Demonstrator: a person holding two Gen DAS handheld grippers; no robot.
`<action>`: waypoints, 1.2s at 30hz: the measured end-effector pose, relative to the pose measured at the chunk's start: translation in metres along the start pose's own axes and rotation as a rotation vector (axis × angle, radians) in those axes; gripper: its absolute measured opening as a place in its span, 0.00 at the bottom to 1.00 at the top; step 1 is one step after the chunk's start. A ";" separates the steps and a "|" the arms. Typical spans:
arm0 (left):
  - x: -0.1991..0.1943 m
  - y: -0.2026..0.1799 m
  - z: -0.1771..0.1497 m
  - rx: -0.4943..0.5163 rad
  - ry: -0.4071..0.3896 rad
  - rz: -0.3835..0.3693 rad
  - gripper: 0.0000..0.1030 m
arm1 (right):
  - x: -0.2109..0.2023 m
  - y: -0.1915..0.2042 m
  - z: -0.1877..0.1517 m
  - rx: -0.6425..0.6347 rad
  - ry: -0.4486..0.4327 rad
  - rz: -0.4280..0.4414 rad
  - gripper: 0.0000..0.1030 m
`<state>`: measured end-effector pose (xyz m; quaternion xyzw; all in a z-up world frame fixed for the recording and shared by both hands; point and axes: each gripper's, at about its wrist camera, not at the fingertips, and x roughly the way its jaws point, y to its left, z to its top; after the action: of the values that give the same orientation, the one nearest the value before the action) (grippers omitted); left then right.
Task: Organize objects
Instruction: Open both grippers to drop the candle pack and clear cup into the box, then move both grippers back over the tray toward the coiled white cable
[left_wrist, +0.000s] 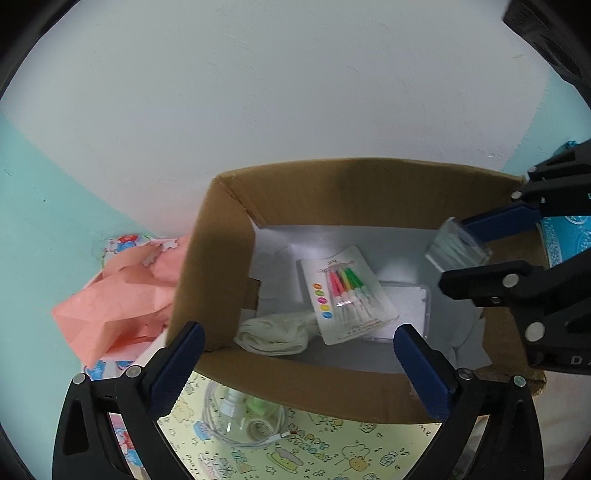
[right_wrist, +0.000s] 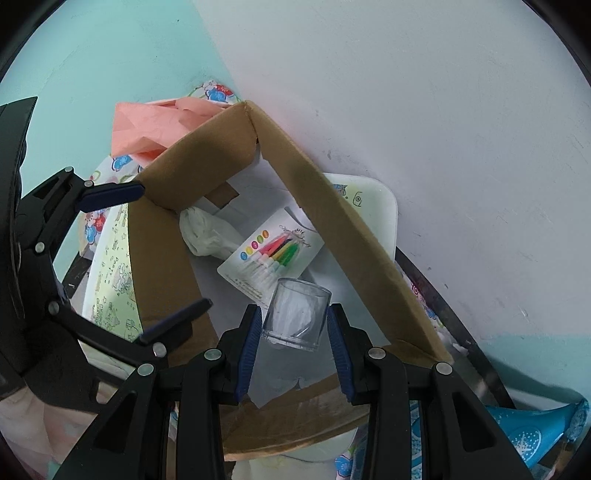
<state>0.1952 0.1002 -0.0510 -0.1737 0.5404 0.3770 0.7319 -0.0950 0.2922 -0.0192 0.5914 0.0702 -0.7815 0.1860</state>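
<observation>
left wrist: cable (left_wrist: 236, 417) (hidden frm right wrist)

Cardboard box (left_wrist: 221, 258) stands against the far wall. In it: candle pack (left_wrist: 347, 295) at centre, partly over a flat case (left_wrist: 413, 302); cloth bundle (left_wrist: 277, 332) left of it. Crumpled paper (left_wrist: 118, 299) left of the box; cable coil (left_wrist: 243, 417) near side.

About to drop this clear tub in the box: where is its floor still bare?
Bare floor lies by the box's right wall, beyond the candle card. Left near corner is crowded: cloth, card, flat case.
</observation>
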 end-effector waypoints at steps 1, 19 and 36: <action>0.000 -0.003 -0.001 0.003 0.002 -0.009 1.00 | 0.001 0.001 0.001 -0.002 0.001 -0.009 0.39; -0.009 -0.008 -0.004 0.012 -0.001 -0.085 1.00 | -0.001 0.012 0.005 0.012 -0.030 -0.125 0.83; -0.044 0.002 -0.025 -0.080 -0.029 -0.116 1.00 | -0.037 0.035 -0.020 0.011 -0.052 -0.189 0.85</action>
<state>0.1716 0.0688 -0.0187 -0.2283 0.5035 0.3579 0.7525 -0.0551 0.2744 0.0140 0.5627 0.1166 -0.8110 0.1102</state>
